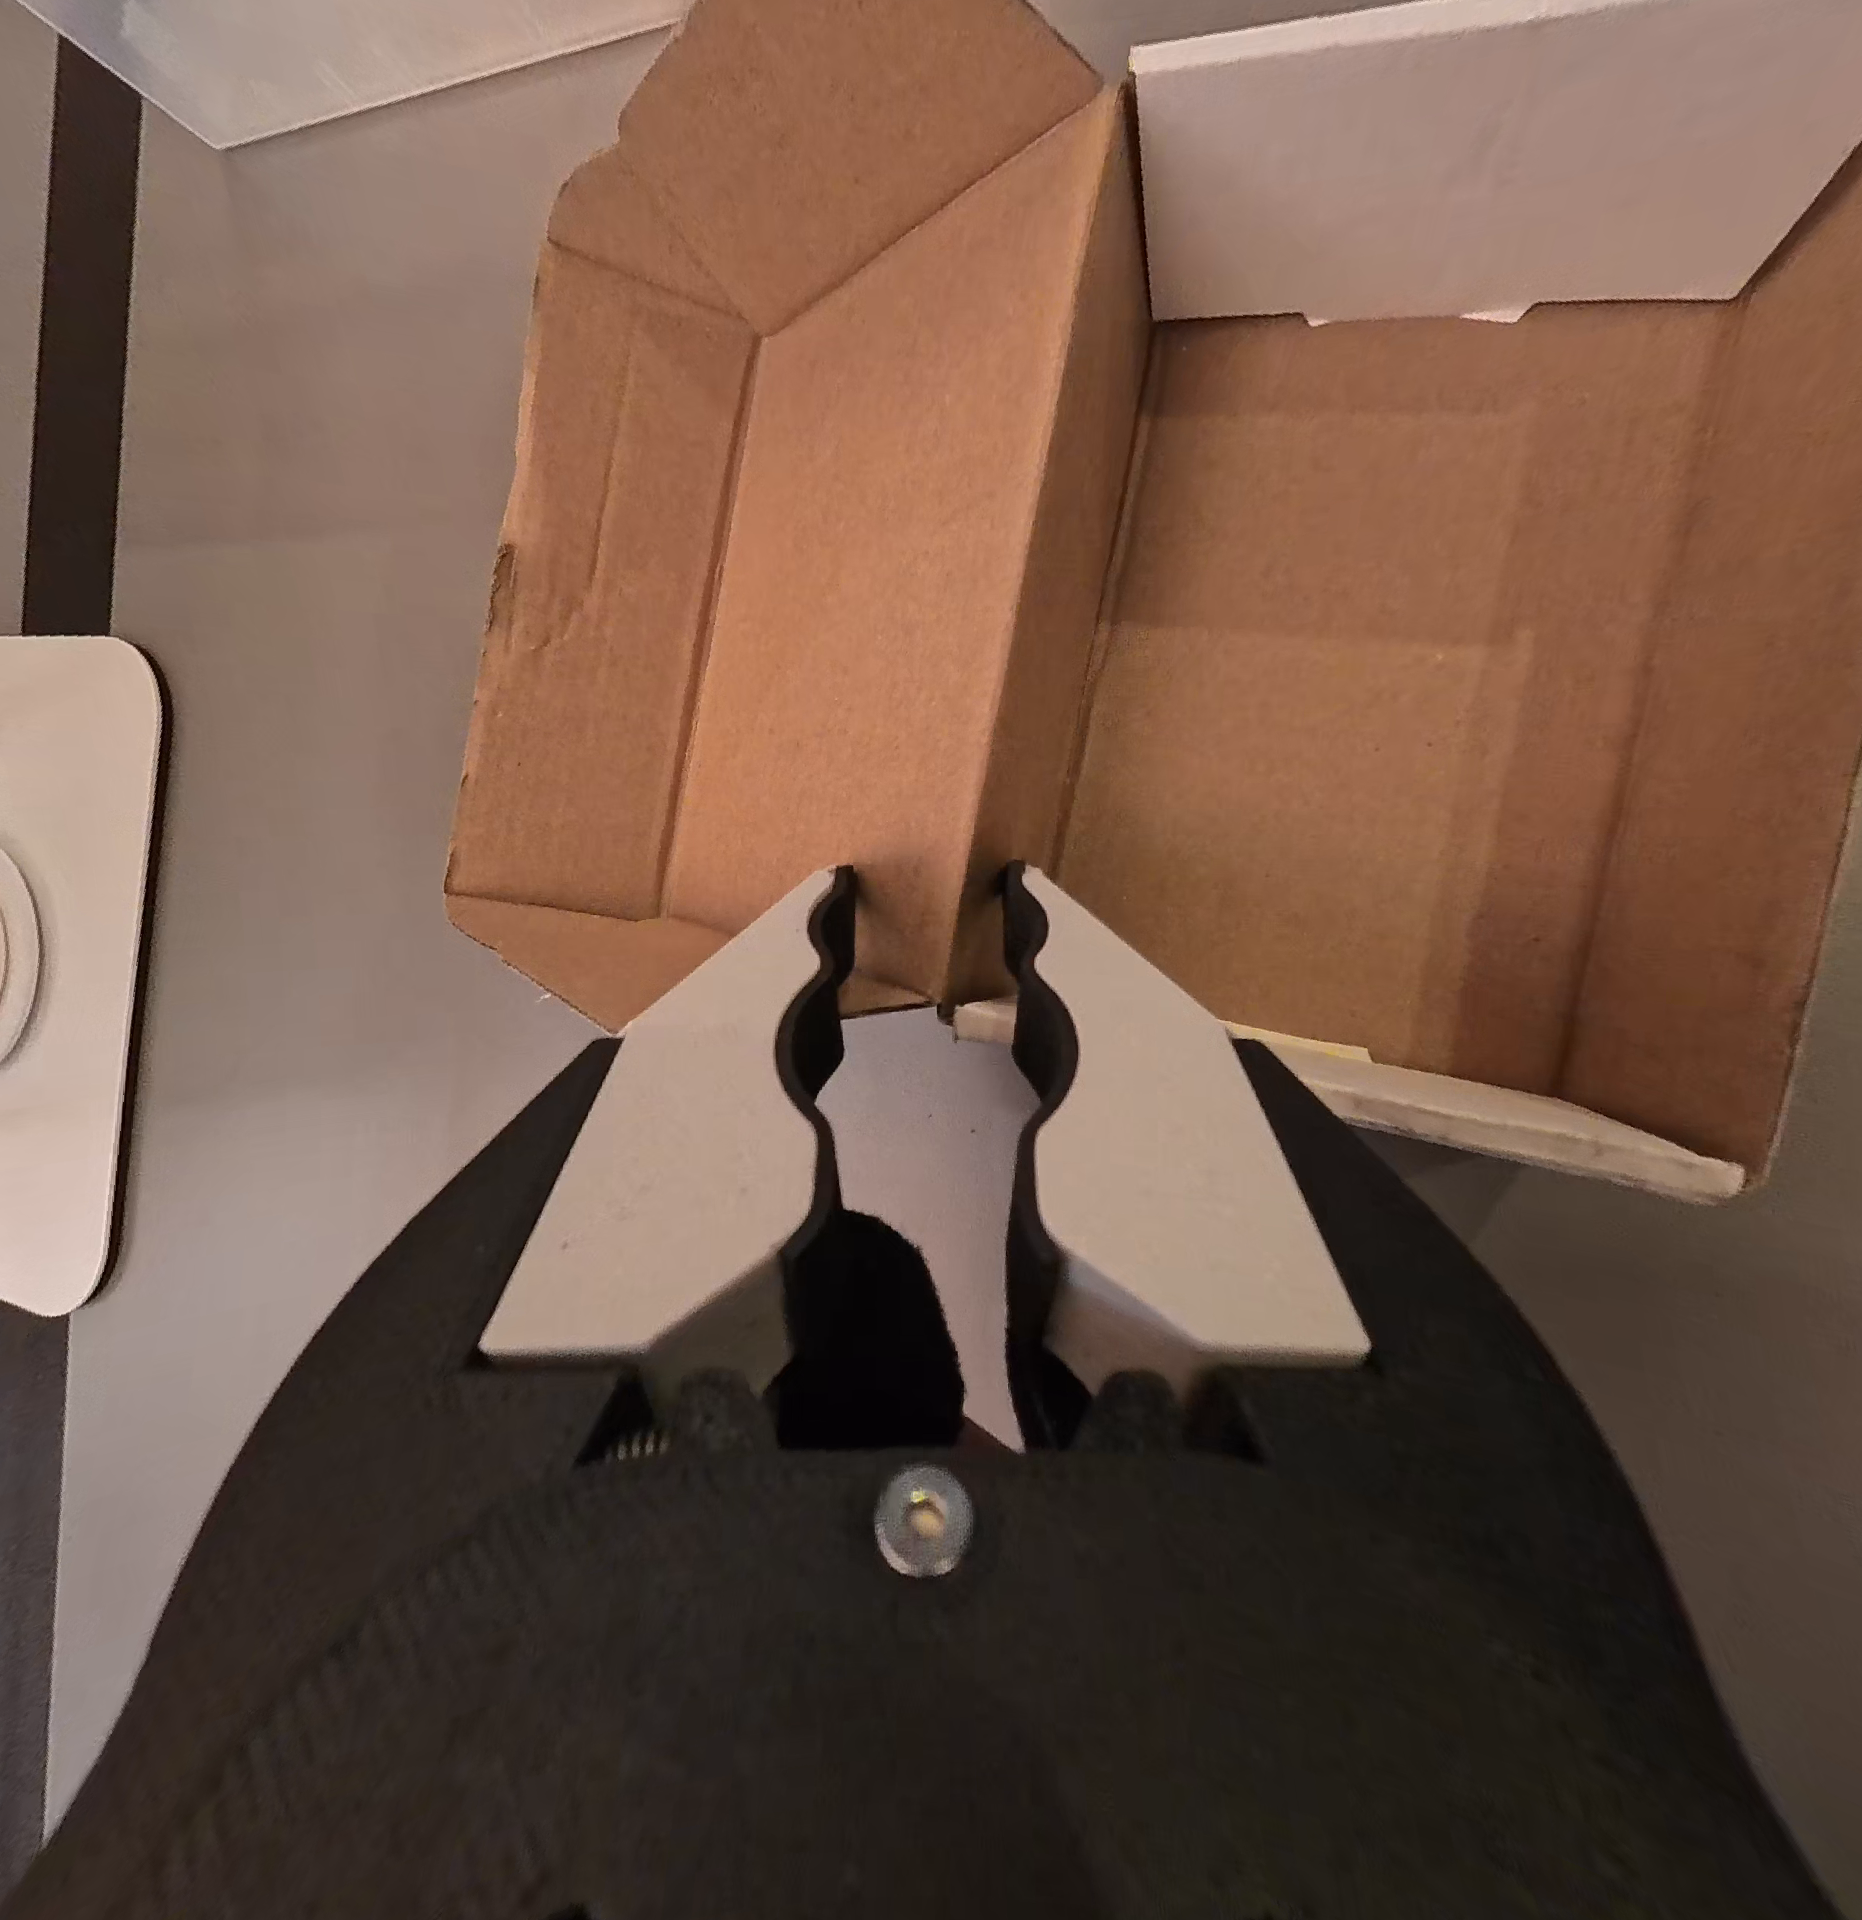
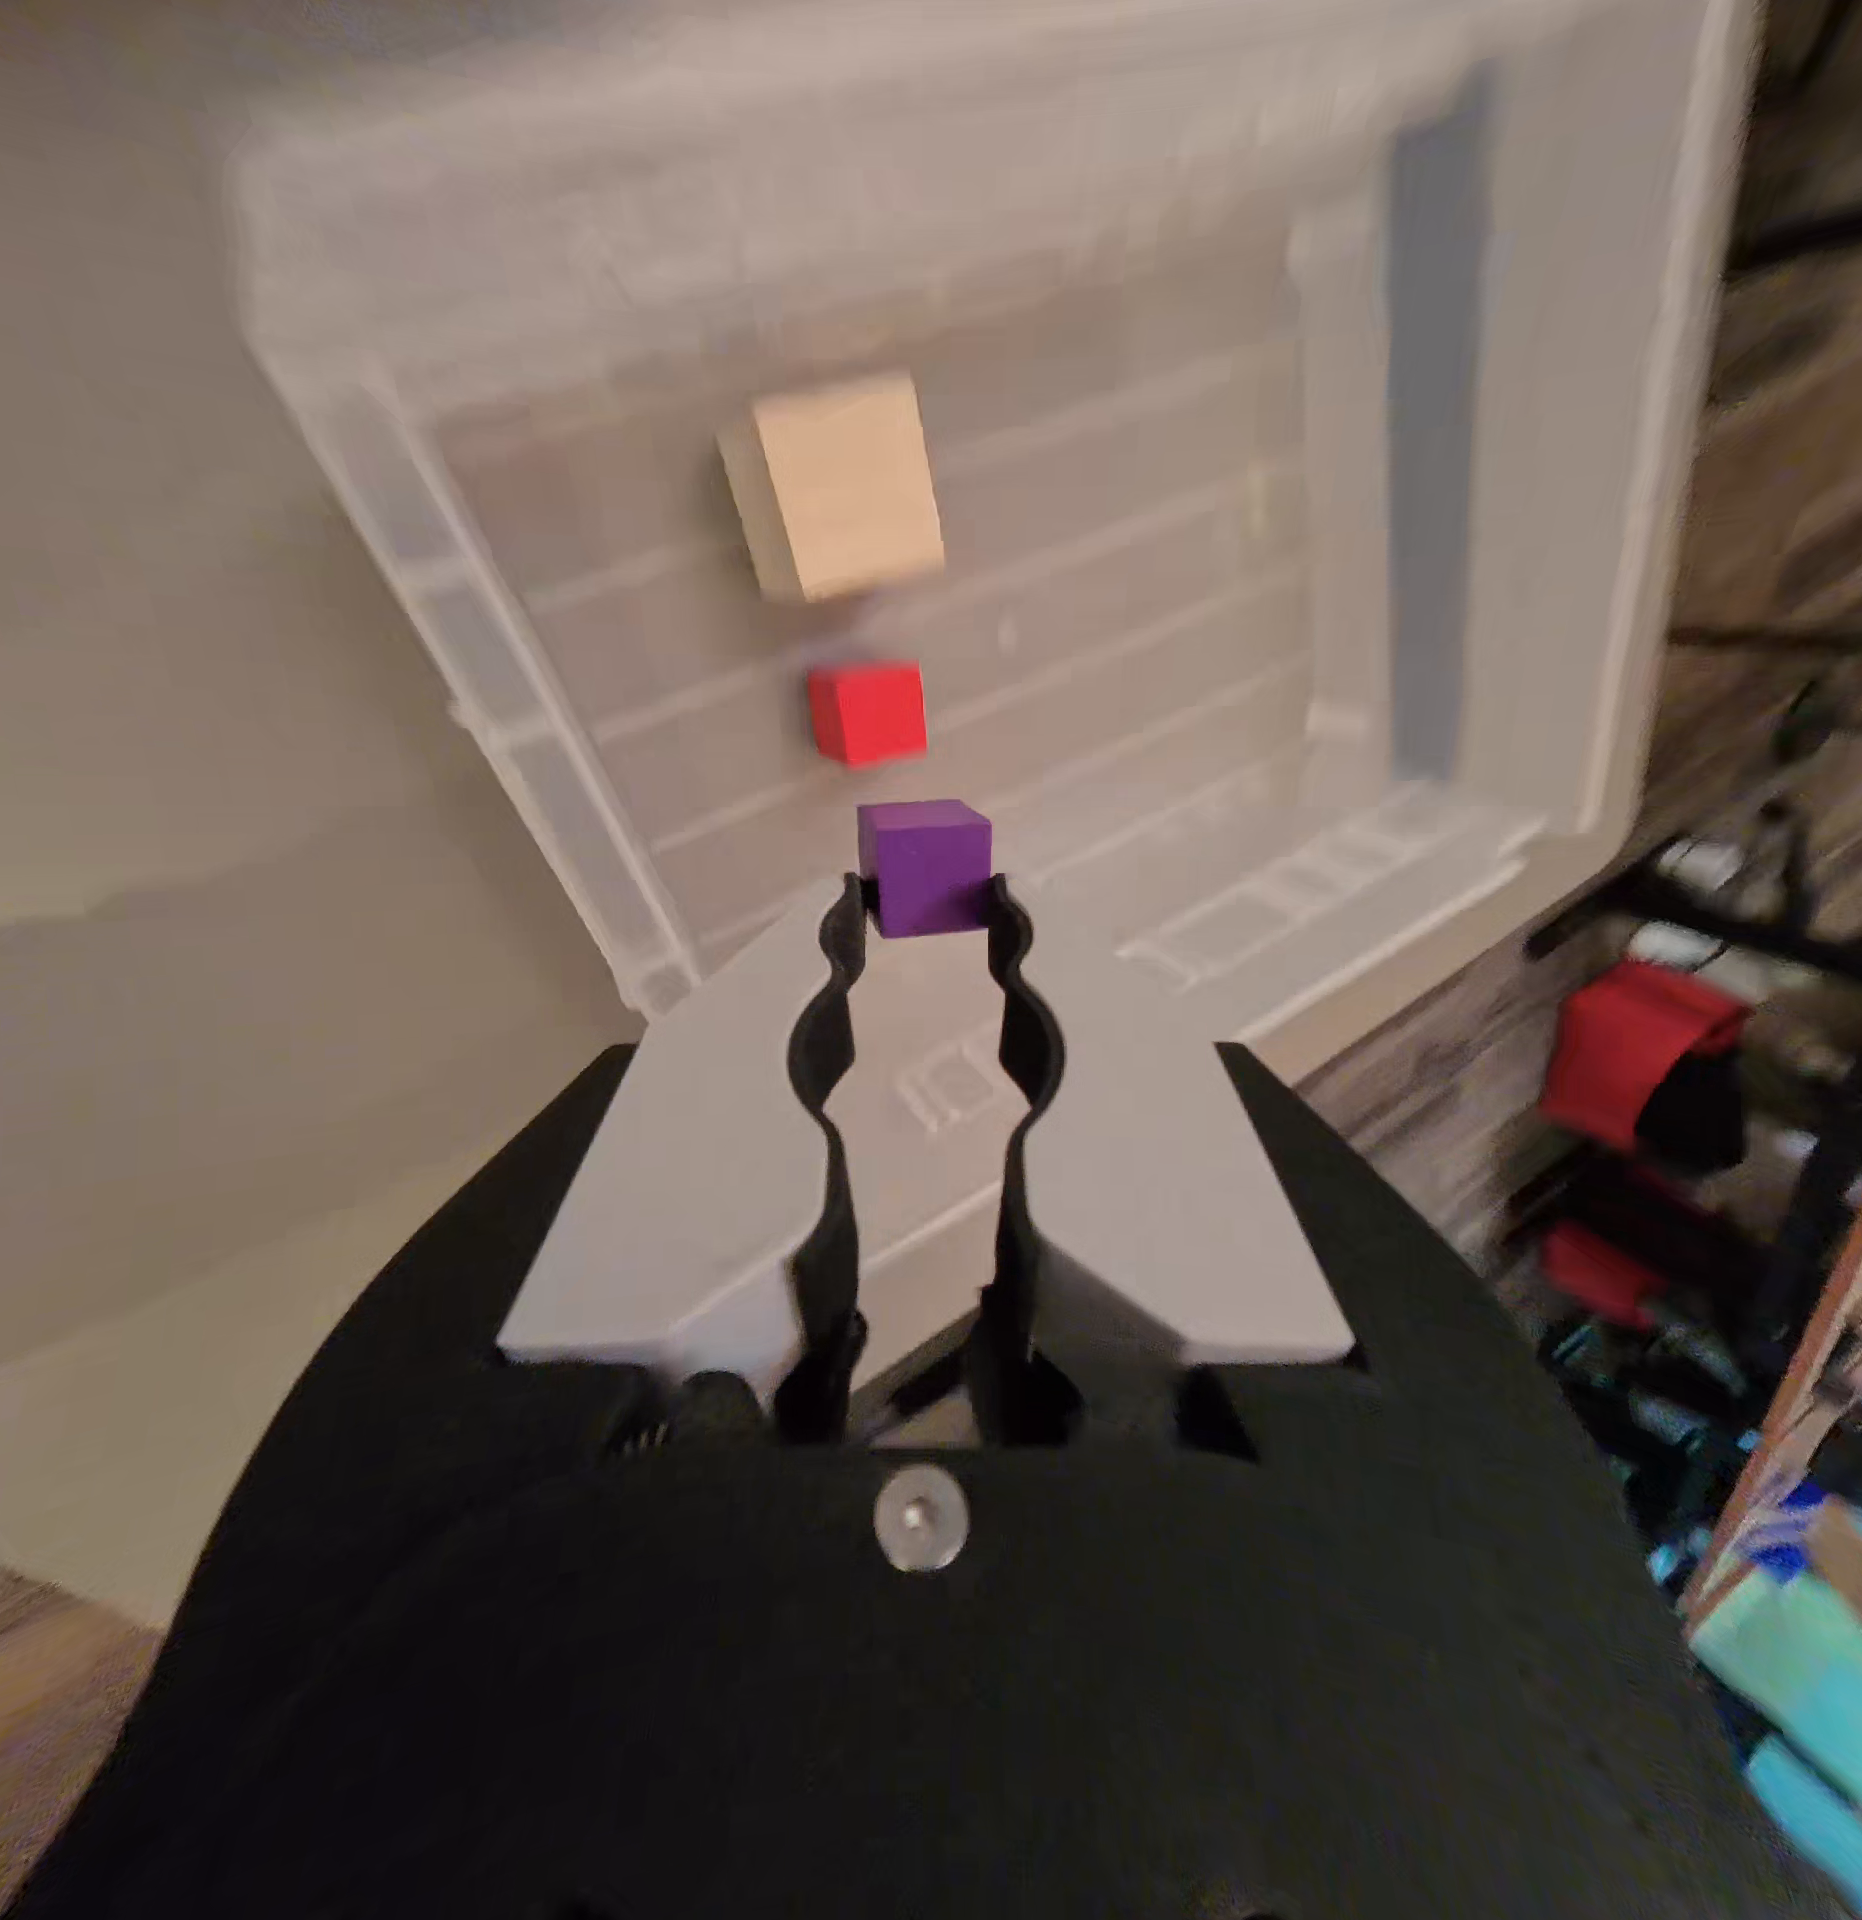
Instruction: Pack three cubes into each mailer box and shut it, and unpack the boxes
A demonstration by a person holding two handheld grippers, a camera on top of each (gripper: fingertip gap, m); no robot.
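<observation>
The purple cube sits clamped between the tips of the right gripper, whose jaws are closed to the width of the cube and grip it on two opposite faces. Whether the cube is lifted clear of the surface below cannot be told, as the view is blurred. Beyond it, a red cube and a larger pale wooden block lie in a row on the floor of a clear plastic bin; the three are apart from one another. The mailer box lies open on the bench, and its brown interior holds no cube as far as the left wrist view shows. The lid stands raised beside the compartment. The left gripper is part-open, its jaws straddling the near end of the box at the fold between lid and compartment; firm contact with the cardboard cannot be confirmed. A white plate with a round fitting lies at the left edge of the bench. Judged status: the packing stage is at its start. No cube is loaded, the first is in hand, and loading, closure and unpacking all remain.
</observation>
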